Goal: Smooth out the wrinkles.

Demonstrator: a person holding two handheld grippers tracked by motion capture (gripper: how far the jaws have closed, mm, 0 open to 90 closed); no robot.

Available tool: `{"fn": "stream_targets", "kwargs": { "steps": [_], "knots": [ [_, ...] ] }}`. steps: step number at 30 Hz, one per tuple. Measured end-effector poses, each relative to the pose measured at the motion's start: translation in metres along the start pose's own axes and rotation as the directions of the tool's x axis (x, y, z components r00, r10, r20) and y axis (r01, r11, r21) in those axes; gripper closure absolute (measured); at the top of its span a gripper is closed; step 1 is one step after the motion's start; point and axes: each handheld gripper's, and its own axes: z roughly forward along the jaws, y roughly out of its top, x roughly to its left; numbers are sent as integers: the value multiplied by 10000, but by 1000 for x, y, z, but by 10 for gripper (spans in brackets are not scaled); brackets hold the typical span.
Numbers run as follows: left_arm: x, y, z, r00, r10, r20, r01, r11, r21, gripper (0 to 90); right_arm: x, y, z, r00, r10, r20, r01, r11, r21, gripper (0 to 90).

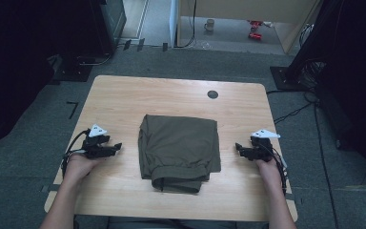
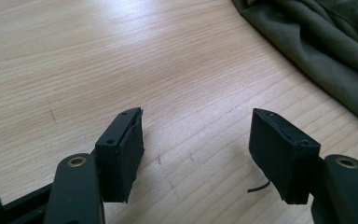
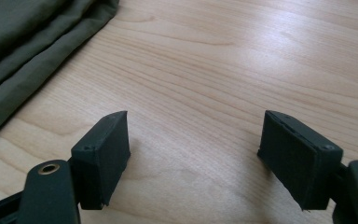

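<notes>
On the light wooden table (image 1: 124,100), seen from the high view, a folded olive-green cloth garment (image 1: 180,150) lies at the middle, flat on the wood. Its long axis runs from the far side toward the person, with the broad, straight folded edge at the far end and a narrower, rumpled end nearest the person. The left gripper (image 1: 116,147), black with a pale three-cornered plate on top, rests low on the table to the left of the garment, apart from it, its jaws pointing at the cloth. The right gripper (image 1: 238,148) sits likewise to the right, apart from the garment and pointing in at it. A small dark round disc (image 1: 212,94) is set in the table near its far edge. Grey carpet floor (image 1: 24,138) surrounds the table, with dark stands and cables at both sides and a pale mug (image 1: 209,25) on the floor far behind.

From the left gripper view, the left gripper (image 2: 196,140) has its two black jaws spread wide with bare wood between them; the garment (image 2: 326,46) lies ahead at the upper right, its edge running diagonally.

From the right gripper view, the right gripper (image 3: 196,140) also stands spread over bare wood grain, and the garment (image 3: 28,42) fills the upper left corner, untouched.
</notes>
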Motion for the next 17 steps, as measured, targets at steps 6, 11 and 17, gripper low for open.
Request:
{"fn": "stream_targets", "kwargs": {
  "steps": [6,11,17],
  "knots": [
    [-1,-2,1,9999,122,-6,-122,9998,-141,341,0,0,1,10000,-81,-11,81,9999,83,200],
    [-4,-7,3,9990,395,-222,-405,9983,-427,309,1,1,1,10000,-5,78,4,9999,103,171],
    [-5,-9,3,9990,345,-276,-361,9975,-606,296,3,0,1,9998,74,167,-76,9999,138,150]
  ]
}}
